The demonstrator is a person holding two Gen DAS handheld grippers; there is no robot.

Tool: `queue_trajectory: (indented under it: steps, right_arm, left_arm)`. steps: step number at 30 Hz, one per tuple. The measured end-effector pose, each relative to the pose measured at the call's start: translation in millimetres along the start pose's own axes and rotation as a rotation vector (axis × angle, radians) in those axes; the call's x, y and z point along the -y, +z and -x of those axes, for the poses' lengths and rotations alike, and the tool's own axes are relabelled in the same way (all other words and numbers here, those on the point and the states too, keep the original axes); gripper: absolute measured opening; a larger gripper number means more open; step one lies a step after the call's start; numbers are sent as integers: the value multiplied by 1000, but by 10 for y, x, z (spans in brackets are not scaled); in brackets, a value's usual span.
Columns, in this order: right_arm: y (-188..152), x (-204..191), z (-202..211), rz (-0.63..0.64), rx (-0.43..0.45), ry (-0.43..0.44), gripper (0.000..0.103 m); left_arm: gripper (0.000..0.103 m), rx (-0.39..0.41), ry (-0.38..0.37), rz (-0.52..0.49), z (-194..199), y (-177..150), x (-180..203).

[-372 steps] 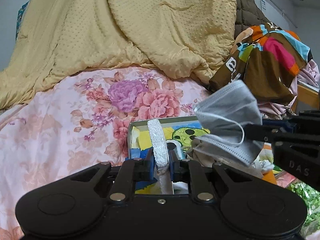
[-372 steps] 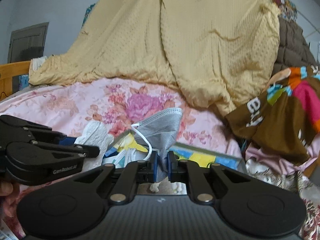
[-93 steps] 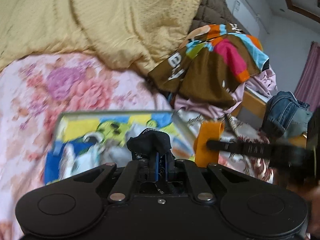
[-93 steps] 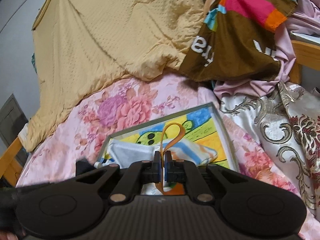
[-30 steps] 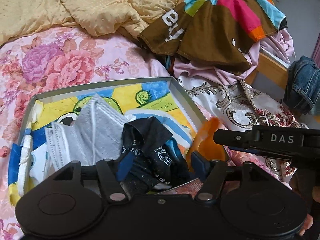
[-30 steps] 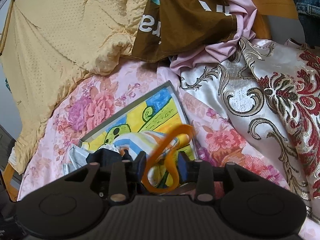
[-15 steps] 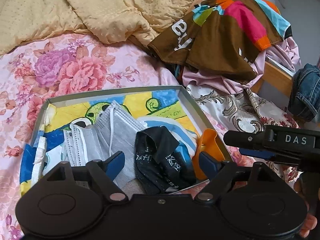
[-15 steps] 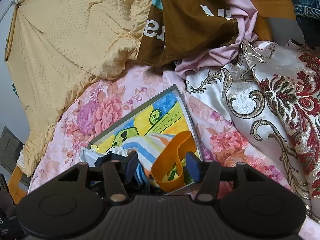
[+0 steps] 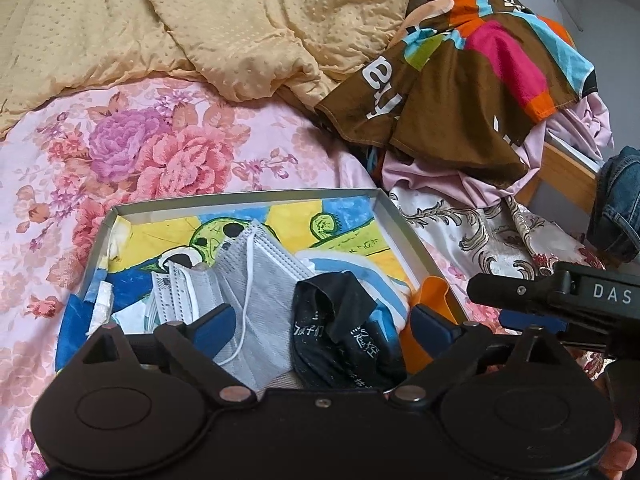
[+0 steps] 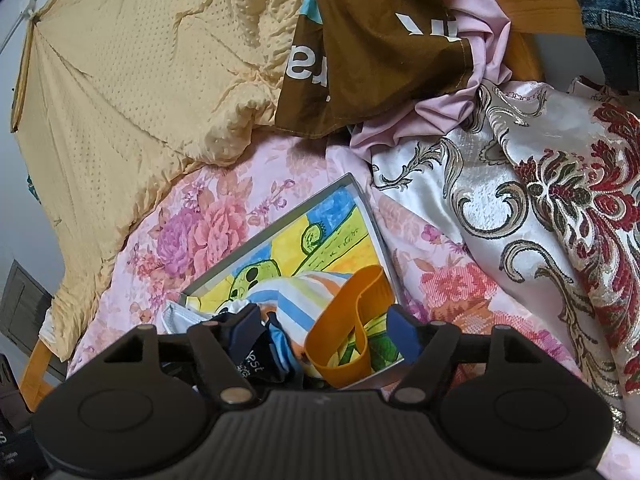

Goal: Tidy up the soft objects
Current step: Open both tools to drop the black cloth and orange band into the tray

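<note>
A shallow box (image 9: 248, 199) with a cartoon picture inside lies on the flowered bedsheet; it also shows in the right wrist view (image 10: 362, 196). In it lie grey face masks (image 9: 256, 276), a black printed cloth (image 9: 344, 320), a striped cloth (image 10: 292, 292) and an orange band (image 10: 352, 320), which also shows in the left wrist view (image 9: 424, 320). My left gripper (image 9: 320, 324) is open and empty just above the masks and black cloth. My right gripper (image 10: 326, 328) is open and empty over the orange band; it also shows from the side in the left wrist view (image 9: 560, 296).
A yellow dotted quilt (image 9: 200, 20) is heaped behind the box. A brown multicoloured garment (image 9: 460, 80) and pink cloth (image 9: 440, 176) lie at the back right. A brocade cloth (image 10: 540, 200) lies right of the box. Denim (image 9: 616, 208) hangs by the wooden bed rail (image 9: 560, 168).
Both grippers have opened wider and drawn back a little from the box. The black cloth and the orange band stay in the box where they were let go.
</note>
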State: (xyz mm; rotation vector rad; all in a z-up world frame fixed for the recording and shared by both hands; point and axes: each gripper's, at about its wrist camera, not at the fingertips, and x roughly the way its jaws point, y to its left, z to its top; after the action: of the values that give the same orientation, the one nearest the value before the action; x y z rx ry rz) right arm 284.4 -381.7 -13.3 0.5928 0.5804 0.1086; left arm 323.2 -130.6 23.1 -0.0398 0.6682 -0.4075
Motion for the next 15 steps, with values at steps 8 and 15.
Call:
queue_trajectory:
  steps: [8, 15]
  right_arm:
    - [-8, 5, 2, 4, 11, -15, 86]
    - [-15, 32, -1, -4, 18, -31, 91]
  left_arm:
    - [100, 18, 20, 30, -3, 12, -55]
    - [102, 27, 36, 50, 4, -2, -131]
